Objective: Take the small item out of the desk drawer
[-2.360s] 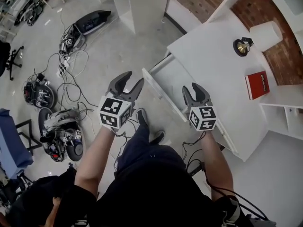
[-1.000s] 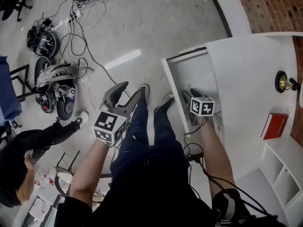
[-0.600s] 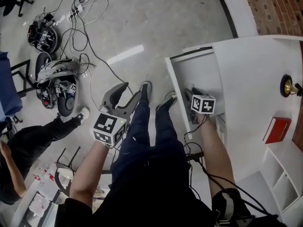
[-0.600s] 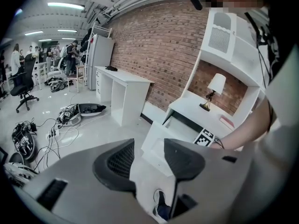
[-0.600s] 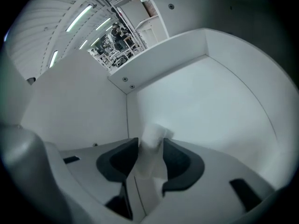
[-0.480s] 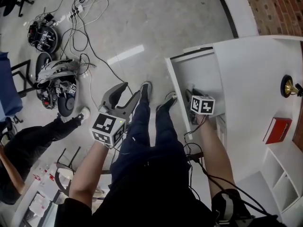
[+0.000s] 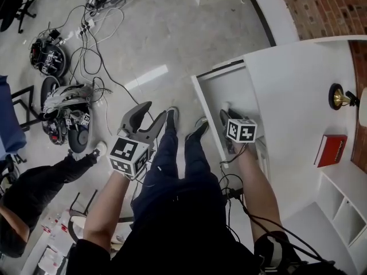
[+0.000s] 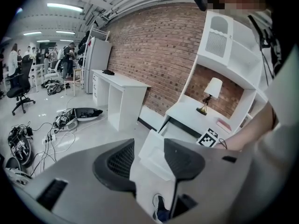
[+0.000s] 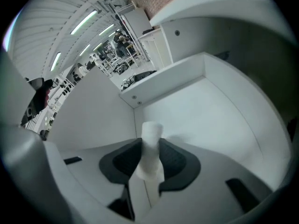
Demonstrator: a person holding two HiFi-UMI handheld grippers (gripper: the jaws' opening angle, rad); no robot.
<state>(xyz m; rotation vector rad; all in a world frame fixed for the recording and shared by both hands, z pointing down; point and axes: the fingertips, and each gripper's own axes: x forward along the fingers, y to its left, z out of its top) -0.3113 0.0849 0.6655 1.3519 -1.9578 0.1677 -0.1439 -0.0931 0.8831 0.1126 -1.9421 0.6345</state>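
The white desk drawer (image 7: 235, 87) stands pulled out. My right gripper (image 7: 226, 116) reaches down into it. In the right gripper view a small white cylindrical item (image 9: 150, 146) stands upright between the dark pads (image 9: 175, 161). The jaws are closing, and both pads touch the item's sides. The drawer floor (image 9: 215, 120) around it is bare white. My left gripper (image 7: 153, 112) hangs open over the floor, left of the drawer, with nothing in it. Between its fingers (image 8: 120, 160) the left gripper view shows the drawer front (image 8: 156, 148).
On the desk top (image 7: 287, 102) to the right are a red book (image 7: 328, 150) and a brass-based lamp (image 7: 339, 97). White shelf compartments (image 7: 338, 216) lie below them. Cables and devices (image 7: 63, 105) cover the floor at the left, where another person (image 7: 34, 185) crouches.
My right gripper has gone from above the drawer's edge down into the drawer and stays there. The left gripper has held its place, open. The head view has shifted slightly.
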